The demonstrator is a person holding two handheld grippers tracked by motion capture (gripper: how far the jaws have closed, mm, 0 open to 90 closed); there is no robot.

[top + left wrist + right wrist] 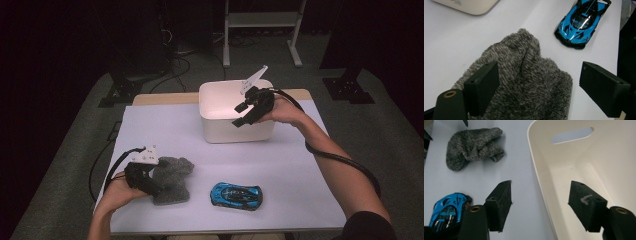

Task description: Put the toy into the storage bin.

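Note:
A grey fuzzy cloth (172, 177) lies crumpled at the table's front left. My left gripper (152, 189) hovers at its left side, open. In the left gripper view its jaws stand wide apart above the cloth (524, 75), and I cannot tell whether they touch it. A blue toy car (236, 195) sits on the sheet to the right of the cloth. My right gripper (244, 113) is open and holds nothing, up at the near rim of a white bin (235, 132). One jaw hangs outside the bin's wall (599, 157) and the other inside it.
A white sheet (280, 165) covers the table, whose front edge runs just below the car. Each gripper trails a black cable. Behind the table are a white frame stand (260, 20) and dark stand feet on the grey floor.

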